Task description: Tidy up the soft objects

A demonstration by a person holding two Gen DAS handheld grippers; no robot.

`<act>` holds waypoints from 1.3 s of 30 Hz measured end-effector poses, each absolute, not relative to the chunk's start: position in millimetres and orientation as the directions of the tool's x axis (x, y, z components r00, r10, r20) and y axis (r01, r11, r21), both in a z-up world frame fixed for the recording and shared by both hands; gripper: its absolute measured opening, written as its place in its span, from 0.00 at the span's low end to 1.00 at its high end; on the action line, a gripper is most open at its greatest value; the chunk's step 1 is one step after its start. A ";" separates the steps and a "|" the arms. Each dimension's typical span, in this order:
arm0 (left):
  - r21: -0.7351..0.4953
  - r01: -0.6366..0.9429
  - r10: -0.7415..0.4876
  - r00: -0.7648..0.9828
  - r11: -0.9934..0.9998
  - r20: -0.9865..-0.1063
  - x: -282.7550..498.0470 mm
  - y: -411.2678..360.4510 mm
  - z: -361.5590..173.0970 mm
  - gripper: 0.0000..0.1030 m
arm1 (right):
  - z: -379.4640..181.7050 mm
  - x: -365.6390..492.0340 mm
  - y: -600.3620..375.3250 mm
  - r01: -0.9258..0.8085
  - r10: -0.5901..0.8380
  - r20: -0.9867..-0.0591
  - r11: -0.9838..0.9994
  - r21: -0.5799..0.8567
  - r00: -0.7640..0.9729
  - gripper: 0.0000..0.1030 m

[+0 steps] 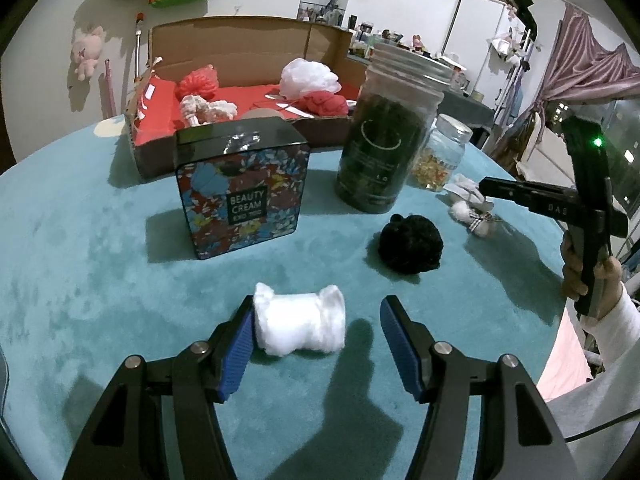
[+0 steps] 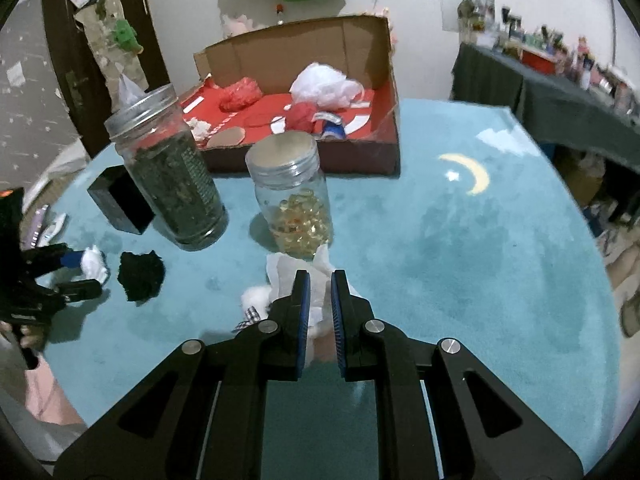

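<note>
A white cotton roll (image 1: 300,326) lies on the teal table between the blue pads of my left gripper (image 1: 318,308), which is open; the left pad touches the roll. A black pompom (image 1: 410,244) (image 2: 140,274) sits further right. My right gripper (image 2: 320,280) has its pads nearly together on a white fluffy bundle with a checked bow (image 2: 256,300) (image 1: 472,210). At the back stands an open cardboard box (image 1: 224,48) (image 2: 300,48) lined in red, with red and white mesh puffs inside.
A flowered tin (image 1: 240,196) stands in front of the box. Beside it are a tall jar of dark green leaves (image 1: 384,140) (image 2: 176,176) and a small jar of yellow capsules (image 2: 296,204), just behind the bundle. A hand and sleeve (image 1: 600,320) show at the right.
</note>
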State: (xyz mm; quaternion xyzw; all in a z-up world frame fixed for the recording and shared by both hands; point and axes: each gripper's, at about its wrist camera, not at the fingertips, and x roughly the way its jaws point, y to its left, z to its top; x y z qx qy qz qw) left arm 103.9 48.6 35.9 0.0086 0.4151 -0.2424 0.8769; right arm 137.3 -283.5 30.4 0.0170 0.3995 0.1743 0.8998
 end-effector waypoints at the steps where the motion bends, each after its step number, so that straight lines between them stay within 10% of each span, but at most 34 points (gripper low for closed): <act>1: -0.187 0.432 -0.418 0.537 0.882 -0.733 104.3 48.8 35.8 0.62 | 29.0 139.0 -284.4 -0.303 0.342 -0.714 0.934 0.188 0.610 0.10; 17: -0.190 0.436 -0.422 0.533 0.880 -0.734 104.1 48.2 35.3 0.62 | 32.4 131.7 -283.2 -0.327 0.329 -0.679 0.935 0.137 0.657 0.14; 20: -0.189 0.440 -0.424 0.531 0.878 -0.734 104.5 47.9 35.1 0.62 | 34.5 132.3 -282.3 -0.338 0.339 -0.678 0.931 0.140 0.652 0.44; 21: -0.189 0.440 -0.424 0.531 0.878 -0.733 105.0 48.0 35.0 0.62 | 35.5 131.1 -280.8 -0.340 0.333 -0.674 0.932 0.128 0.660 0.75; 22: -0.189 0.440 -0.425 0.531 0.878 -0.733 105.2 47.9 35.0 0.62 | 37.4 128.9 -279.7 -0.356 0.348 -0.659 0.926 0.129 0.667 0.85; 33: -0.192 0.426 -0.416 0.529 0.884 -0.740 109.4 46.7 35.4 0.61 | 32.7 144.9 -268.8 -0.336 0.288 -0.716 0.939 0.080 0.635 0.85; 36: -0.162 0.419 -0.390 0.543 0.893 -0.744 111.0 44.5 34.8 0.39 | 27.7 150.1 -261.4 -0.353 0.280 -0.730 0.934 0.057 0.624 0.84; 38: -0.160 0.412 -0.384 0.549 0.897 -0.743 111.6 46.1 34.5 0.31 | 25.9 152.1 -257.0 -0.361 0.278 -0.731 0.931 0.047 0.623 0.73; 39: -0.170 0.413 -0.393 0.547 0.895 -0.739 111.9 47.1 35.2 0.26 | 25.4 152.8 -255.8 -0.370 0.288 -0.734 0.928 0.054 0.615 0.50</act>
